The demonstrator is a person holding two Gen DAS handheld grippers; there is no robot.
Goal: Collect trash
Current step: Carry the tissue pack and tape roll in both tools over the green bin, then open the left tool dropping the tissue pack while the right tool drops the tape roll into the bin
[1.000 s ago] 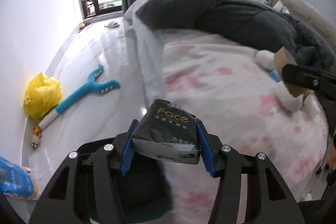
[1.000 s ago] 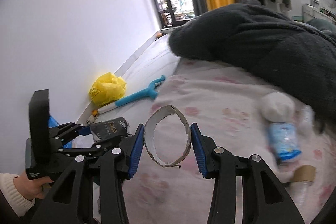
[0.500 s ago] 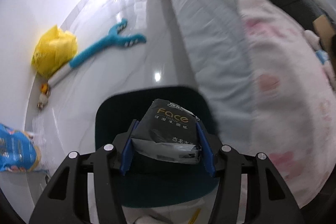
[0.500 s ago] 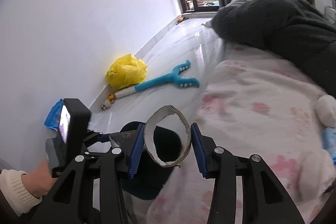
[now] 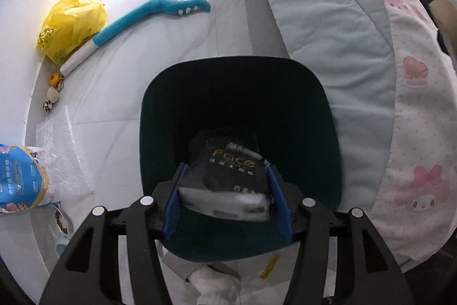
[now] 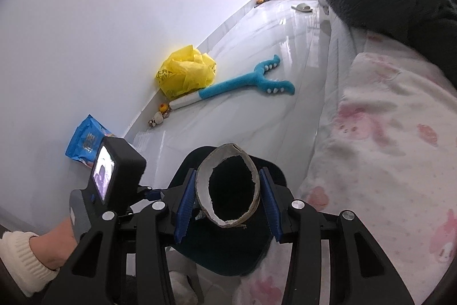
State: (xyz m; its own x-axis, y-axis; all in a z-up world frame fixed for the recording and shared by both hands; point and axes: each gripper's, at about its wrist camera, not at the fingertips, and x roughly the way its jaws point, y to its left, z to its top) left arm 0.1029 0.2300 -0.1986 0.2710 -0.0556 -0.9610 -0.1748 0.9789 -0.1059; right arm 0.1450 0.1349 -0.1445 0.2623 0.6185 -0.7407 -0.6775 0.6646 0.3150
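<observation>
Trash is sitting in both tools over the dark bin [image 5: 302,82] on the floor beside the bed [image 5: 328,19]. At the left, the left hand-held gripper [image 5: 225,195] is clamping a black tissue pack [image 5: 228,179], hanging just inside the bin's mouth at about 6 o'clock. At the right, the right hand-held gripper [image 6: 227,197] is squeezing a torn cardboard ring [image 6: 228,187] above the near rim — close to the 5 o'clock edge by the bedding. Judging from that, the ring is risking a bounce off the rim onto the floor if let go here. Room is lying open toward 10 o'clock — bare tiles as far as the yellow bag [image 6: 185,73].
</observation>
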